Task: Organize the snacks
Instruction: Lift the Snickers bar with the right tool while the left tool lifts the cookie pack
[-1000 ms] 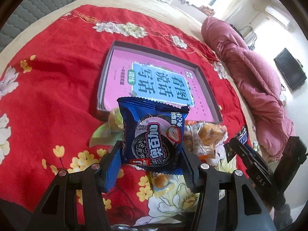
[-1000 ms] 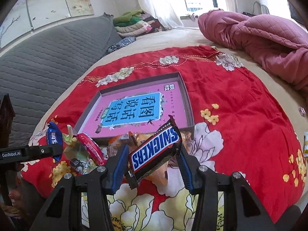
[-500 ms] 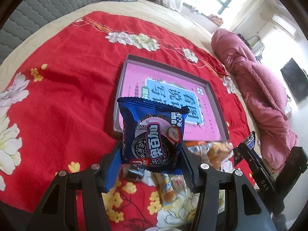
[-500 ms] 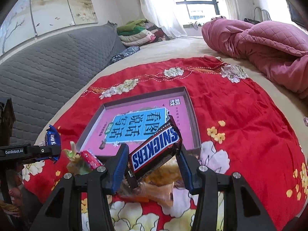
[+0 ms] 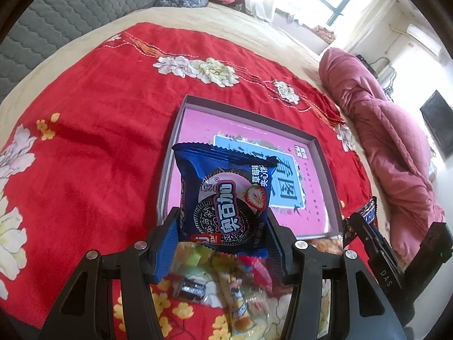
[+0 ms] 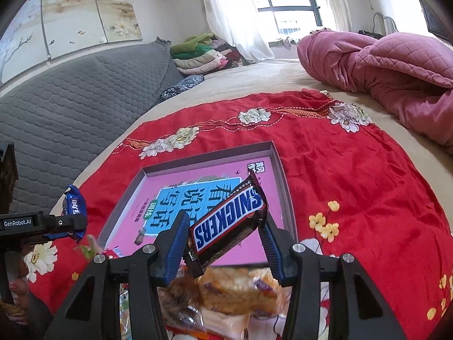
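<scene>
The blue foil Oreo strawberry cookie pack (image 5: 225, 201) stands upright, its crimped top edge pointing far, clamped between the fingers of the left gripper (image 5: 222, 243), which tilts steeply down over the near edge of the shallow grey box with a pink printed floor (image 5: 322, 158). The brown Snickers bar (image 6: 228, 225), long axis slanting up to the right, is clamped in the right gripper (image 6: 223, 248), angled gently down. Loose wrapped snacks (image 5: 223, 280) lie below on the red floral cloth (image 5: 93, 147) on the bed.
</scene>
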{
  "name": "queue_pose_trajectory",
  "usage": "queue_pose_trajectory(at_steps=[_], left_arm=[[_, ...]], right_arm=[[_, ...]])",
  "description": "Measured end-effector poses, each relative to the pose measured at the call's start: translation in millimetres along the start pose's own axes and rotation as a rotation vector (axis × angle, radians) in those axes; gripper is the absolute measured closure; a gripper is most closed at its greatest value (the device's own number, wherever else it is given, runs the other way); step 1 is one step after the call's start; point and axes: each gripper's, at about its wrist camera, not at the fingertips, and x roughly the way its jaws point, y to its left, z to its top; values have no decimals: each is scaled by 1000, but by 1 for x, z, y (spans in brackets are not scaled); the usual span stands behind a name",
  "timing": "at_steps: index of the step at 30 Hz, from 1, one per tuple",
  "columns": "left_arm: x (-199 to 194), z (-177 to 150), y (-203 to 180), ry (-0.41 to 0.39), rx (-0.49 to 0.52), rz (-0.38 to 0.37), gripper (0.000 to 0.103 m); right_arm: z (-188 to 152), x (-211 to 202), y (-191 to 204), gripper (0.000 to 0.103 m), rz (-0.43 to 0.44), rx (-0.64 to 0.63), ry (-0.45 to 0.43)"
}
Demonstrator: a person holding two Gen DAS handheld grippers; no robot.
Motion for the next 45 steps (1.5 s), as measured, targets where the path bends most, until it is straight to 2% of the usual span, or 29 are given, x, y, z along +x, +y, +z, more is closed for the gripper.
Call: queue_pose_trajectory(at_steps=[6,18,37,45], left_arm=[[15,10,-3,11,-8,25,45],[44,20,-1,57,-28,64,45],[80,19,-4,159,-9,119,45],[88,18,-3,183,-12,137,45]], right_arm=[[5,16,1,53,12,-15,2],[1,44,-7,53,13,-24,61],[-12,61,-27,52,-31,-10,142],[-15,61,-24,52,-35,-35,147]])
